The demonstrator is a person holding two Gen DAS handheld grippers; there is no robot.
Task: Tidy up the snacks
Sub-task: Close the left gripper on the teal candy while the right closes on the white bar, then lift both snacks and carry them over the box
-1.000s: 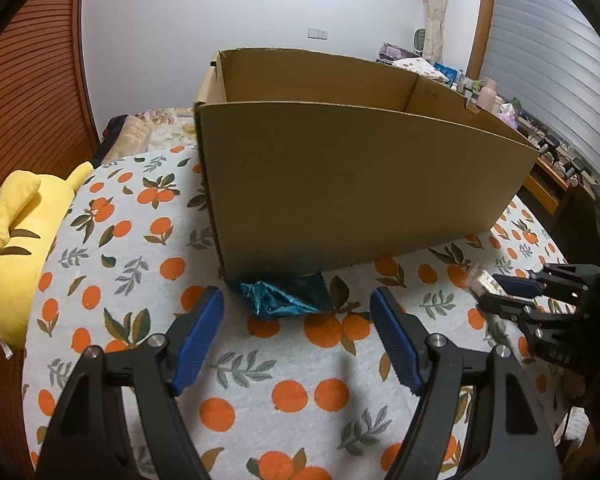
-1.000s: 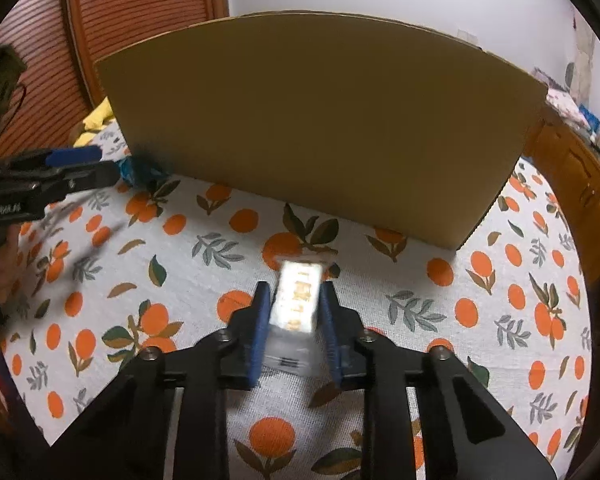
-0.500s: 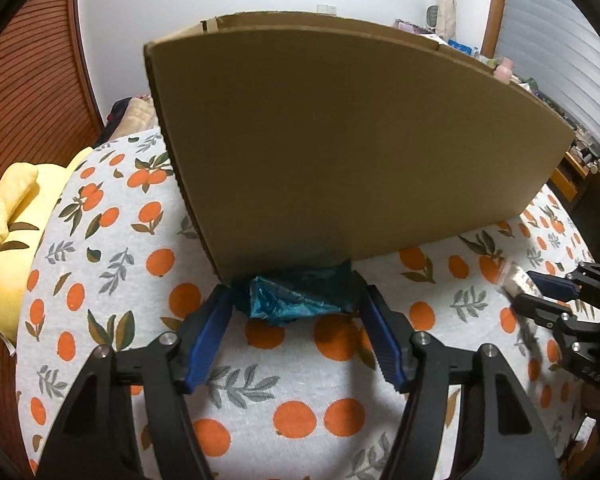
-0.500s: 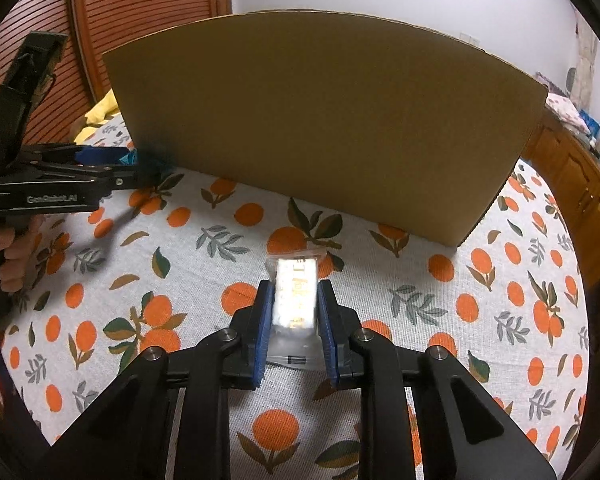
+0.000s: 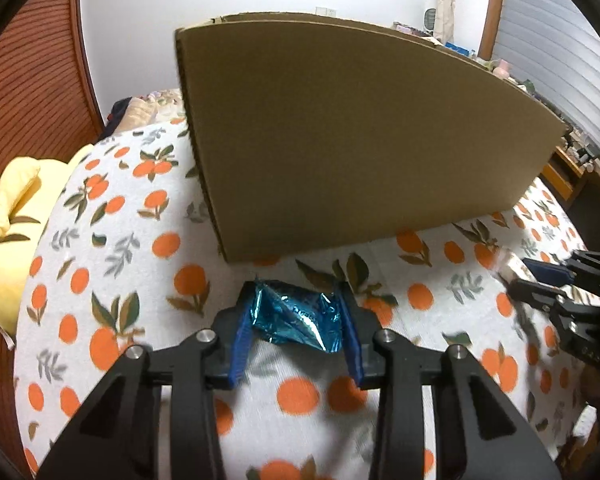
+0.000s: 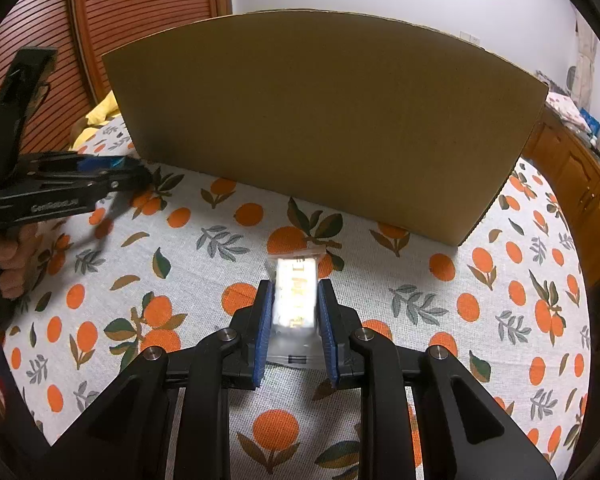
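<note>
Cardboard box [image 5: 360, 128], large, brown and plain-sided, standing on a white cloth printed with oranges and green leaves [image 5: 148, 248], near wall facing both cameras, inside hidden from view

Left gripper [image 5: 296, 312], black with blue pads, pinching a crumpled shiny blue foil snack packet [image 5: 294, 318] between its two fingers, closed on it from either side; packet sitting just short of the box's lower left corner, a strip of cloth showing between packet and cardboard. Impossible to tell whether the packet is resting on the cloth or hanging just above it

Right gripper [image 6: 294, 312], same black frame and blue pads, clamping a small pale rectangular snack bar in a clear wrapper [image 6: 296, 296], pads pressing on its long sides, wrapper end poking forward toward the box; printing on it washed out by glare and unreadable. Bar sitting apart from the box's front wall, over the orange-print cloth [image 6: 204, 248]

Seen from the right wrist view, left gripper [image 6: 112, 172] reaching in from the left edge near the box's corner [image 6: 324, 120], with a bare hand [image 6: 8, 252] gripping its handle. Seen from the left wrist view, right gripper [image 5: 520, 276] entering at the right edge, blurred, with the pale bar [image 5: 508, 264] at its tips

Yellow plush toy [image 5: 12, 216] lying at the far left beside the cloth
</note>
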